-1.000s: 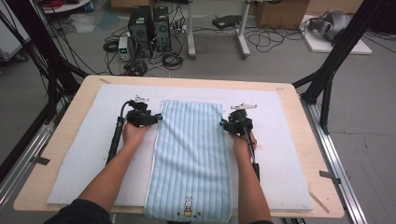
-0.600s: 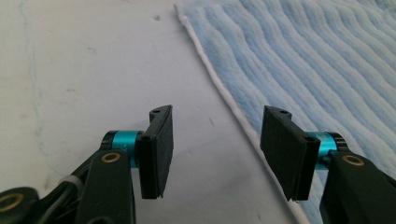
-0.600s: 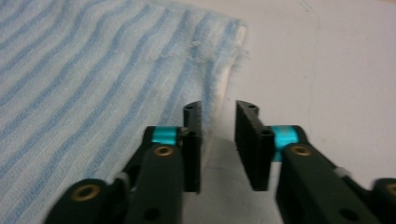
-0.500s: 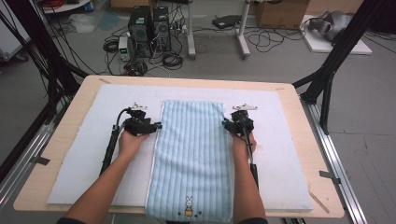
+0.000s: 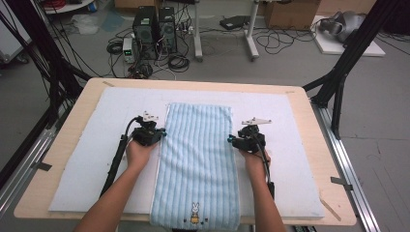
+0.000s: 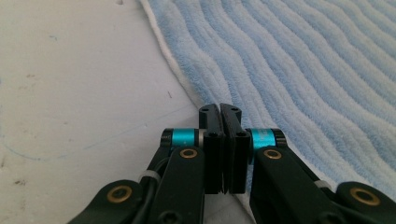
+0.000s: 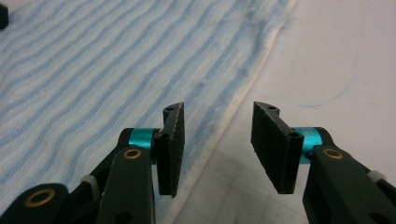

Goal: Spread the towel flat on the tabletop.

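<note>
A light blue striped towel [image 5: 198,159] lies flat down the middle of the white mat [image 5: 92,164], a small rabbit motif [image 5: 195,212] at its near end. My left gripper [image 5: 162,132] sits at the towel's left edge. In the left gripper view its jaws have just closed: the gripper [image 6: 219,112] is shut, pads together right at the towel [image 6: 303,60] hem, no cloth seen between them. My right gripper [image 5: 231,140] is at the right edge. It [image 7: 217,121] stands open after widening, straddling the towel [image 7: 84,60] hem without pressing it.
The mat covers most of a wooden table [image 5: 309,96]. The towel's near end hangs slightly over the front edge. Black frame legs [image 5: 338,82], computers and cables stand on the floor beyond the far edge. Bare mat lies to both sides of the towel.
Both hands slid a little toward the near side along the towel's edges. The left jaws went from apart to shut. The towel stays flat in place.
</note>
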`<state>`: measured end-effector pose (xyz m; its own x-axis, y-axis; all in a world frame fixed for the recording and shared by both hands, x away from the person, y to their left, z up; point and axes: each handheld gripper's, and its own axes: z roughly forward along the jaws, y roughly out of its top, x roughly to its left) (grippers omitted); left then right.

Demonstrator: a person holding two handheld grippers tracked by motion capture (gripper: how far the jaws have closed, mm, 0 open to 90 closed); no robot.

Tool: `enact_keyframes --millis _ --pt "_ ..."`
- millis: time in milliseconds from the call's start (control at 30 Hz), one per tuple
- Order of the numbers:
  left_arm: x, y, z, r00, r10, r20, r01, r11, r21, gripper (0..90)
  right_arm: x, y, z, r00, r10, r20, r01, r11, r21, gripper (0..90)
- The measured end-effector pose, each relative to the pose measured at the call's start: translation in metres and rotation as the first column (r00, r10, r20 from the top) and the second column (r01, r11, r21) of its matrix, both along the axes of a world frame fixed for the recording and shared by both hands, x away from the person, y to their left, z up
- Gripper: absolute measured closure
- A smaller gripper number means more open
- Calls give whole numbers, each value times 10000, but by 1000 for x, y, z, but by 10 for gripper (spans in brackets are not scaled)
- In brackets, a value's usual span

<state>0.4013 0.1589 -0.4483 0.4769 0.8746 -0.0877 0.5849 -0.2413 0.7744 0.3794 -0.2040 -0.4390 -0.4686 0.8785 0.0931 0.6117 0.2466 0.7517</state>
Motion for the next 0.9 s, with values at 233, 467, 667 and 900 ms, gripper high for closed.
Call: enact_keyframes --millis 233,467,667,900 --pt "-5 7 2 9995 14 -321 -27 9992 -400 526 0 11 -6 9984 560 116 -546 9936 -991 861" --pt "-13 14 0 9997 60 -222 -74 9977 -674 508 4 9 -9 9981 -365 504 412 9946 -950 663" --pt "-21 7 -2 9973 -732 -44 728 9957 -570 674 -12 1 3 9972 -418 617 432 9988 -226 536" --pt "-23 4 0 9997 -207 130 206 9998 39 883 -55 4 4 9990 331 287 -325 9992 -214 535"
